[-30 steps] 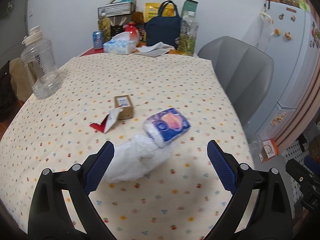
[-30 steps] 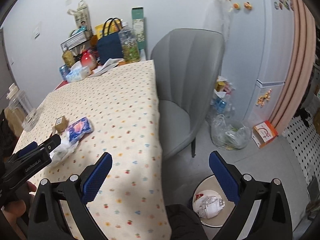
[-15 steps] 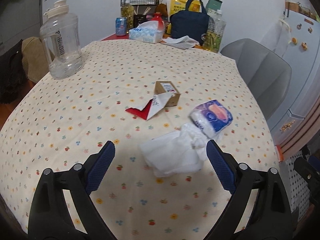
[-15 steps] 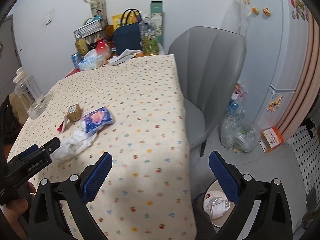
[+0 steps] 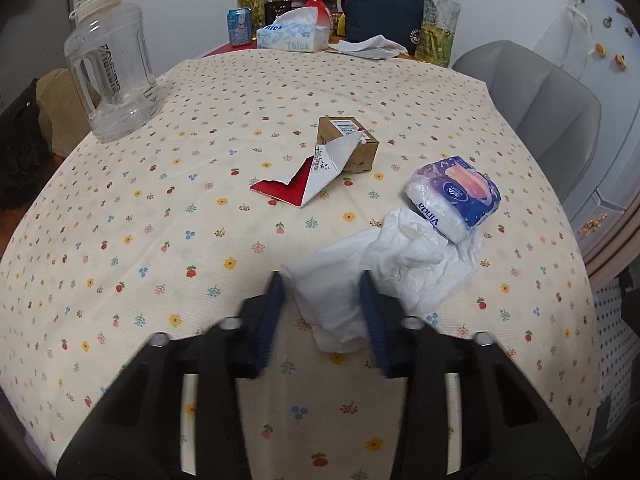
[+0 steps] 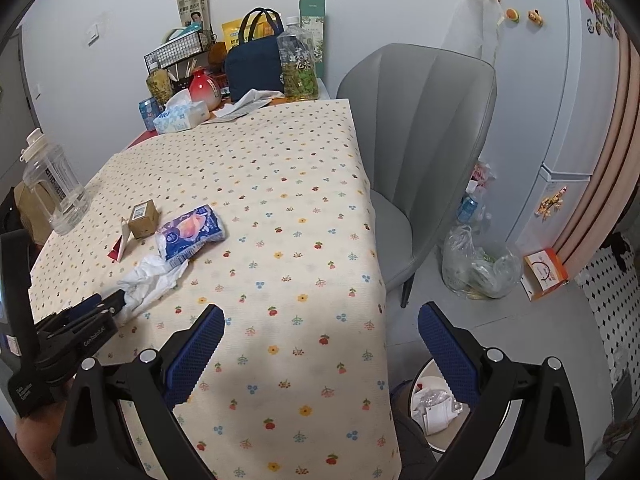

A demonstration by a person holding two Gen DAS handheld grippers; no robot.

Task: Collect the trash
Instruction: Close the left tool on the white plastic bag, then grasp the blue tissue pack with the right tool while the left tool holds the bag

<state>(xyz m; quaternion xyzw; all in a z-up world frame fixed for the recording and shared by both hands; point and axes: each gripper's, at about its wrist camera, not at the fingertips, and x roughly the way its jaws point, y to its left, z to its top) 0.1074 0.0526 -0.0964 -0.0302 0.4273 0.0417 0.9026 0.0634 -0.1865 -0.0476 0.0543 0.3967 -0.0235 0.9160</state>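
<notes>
The crumpled white tissue [image 5: 384, 268] lies between the left gripper's [image 5: 322, 292] 2 blue fingers, whose jaws have just been closing around its near end; whether the pads press it yet I cannot tell. Just beyond sits a tissue pack [image 5: 454, 196], touching the tissue's far end; a torn red-and-white carton [image 5: 308, 174] and a small cardboard box [image 5: 350, 144] lie further ahead-left. The right gripper [image 6: 320, 346] hangs wide open over the tablecloth's [image 6: 280, 184] right edge, a trash bin [image 6: 434, 404] below.
</notes>
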